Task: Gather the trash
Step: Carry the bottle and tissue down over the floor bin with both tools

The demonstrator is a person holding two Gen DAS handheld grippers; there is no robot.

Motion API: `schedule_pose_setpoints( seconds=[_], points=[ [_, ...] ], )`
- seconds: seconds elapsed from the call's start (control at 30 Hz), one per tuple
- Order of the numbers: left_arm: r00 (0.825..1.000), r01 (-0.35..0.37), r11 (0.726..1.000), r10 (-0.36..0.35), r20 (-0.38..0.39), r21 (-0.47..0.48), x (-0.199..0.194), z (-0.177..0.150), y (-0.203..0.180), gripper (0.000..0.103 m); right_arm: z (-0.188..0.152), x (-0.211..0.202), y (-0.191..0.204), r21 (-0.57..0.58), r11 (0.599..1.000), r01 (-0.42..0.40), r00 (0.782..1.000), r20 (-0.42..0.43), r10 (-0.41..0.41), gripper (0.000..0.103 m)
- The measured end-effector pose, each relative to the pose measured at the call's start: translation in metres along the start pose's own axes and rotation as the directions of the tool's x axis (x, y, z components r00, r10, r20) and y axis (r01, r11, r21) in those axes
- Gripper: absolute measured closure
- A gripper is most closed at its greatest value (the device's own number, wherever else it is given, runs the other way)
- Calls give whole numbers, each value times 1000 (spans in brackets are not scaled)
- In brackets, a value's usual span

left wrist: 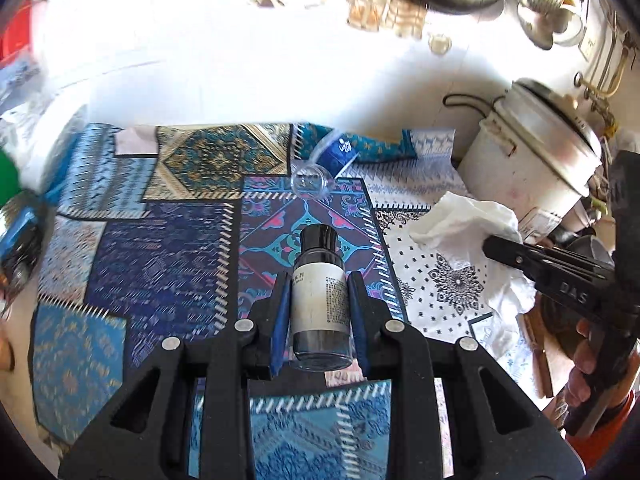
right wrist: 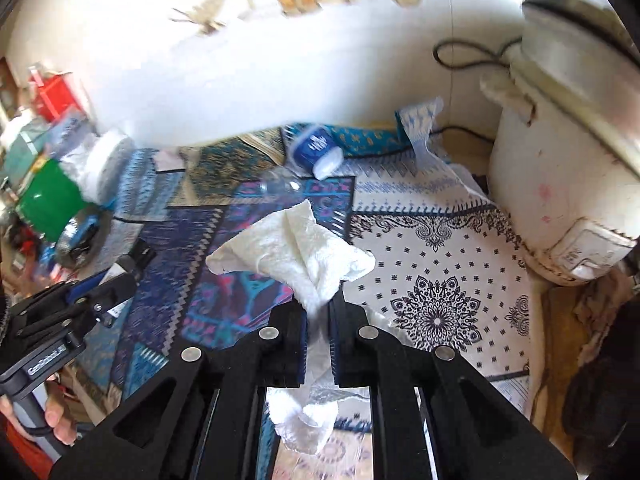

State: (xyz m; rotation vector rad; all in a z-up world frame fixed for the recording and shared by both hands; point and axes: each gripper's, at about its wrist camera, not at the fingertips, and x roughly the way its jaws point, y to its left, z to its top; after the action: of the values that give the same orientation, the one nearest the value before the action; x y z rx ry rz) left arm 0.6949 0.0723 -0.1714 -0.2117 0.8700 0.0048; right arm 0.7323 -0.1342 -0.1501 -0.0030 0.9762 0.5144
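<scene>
— Trash is held in both claws: a small bottle (left wrist: pixel 319 280) is squeezed in the left gripper (left wrist: pixel 319 292), a white tissue (right wrist: pixel 296 256) is pinched in the fully closed right gripper (right wrist: pixel 319 316), above the patterned cloth (right wrist: pixel 440 280).

— Could something be dropped?

— Maybe; the smooth bottle could slip, or the thin tissue could be torn.

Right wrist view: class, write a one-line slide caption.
Right gripper clamps a crumpled white tissue above the patterned cloth.

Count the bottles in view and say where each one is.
2. A small black-capped bottle is clamped in the left gripper; a clear plastic bottle lies on its side on the patterned cloth. Clutter may hide others.
</scene>
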Motion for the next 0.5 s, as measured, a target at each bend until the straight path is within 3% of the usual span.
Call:
schedule_pose_setpoints(
  seconds=[0.27, 0.5],
  points=[
    [997, -32, 999, 33, 67, -16, -84, -45, 8, 76, -31, -65, 55, -52, 997, -54, 994, 89, 58, 95],
    [996, 16, 1000, -16, 86, 3, -145, -102, 41, 76, -88, -91, 109, -25, 999, -28, 992, 124, 31, 95]
  ],
)
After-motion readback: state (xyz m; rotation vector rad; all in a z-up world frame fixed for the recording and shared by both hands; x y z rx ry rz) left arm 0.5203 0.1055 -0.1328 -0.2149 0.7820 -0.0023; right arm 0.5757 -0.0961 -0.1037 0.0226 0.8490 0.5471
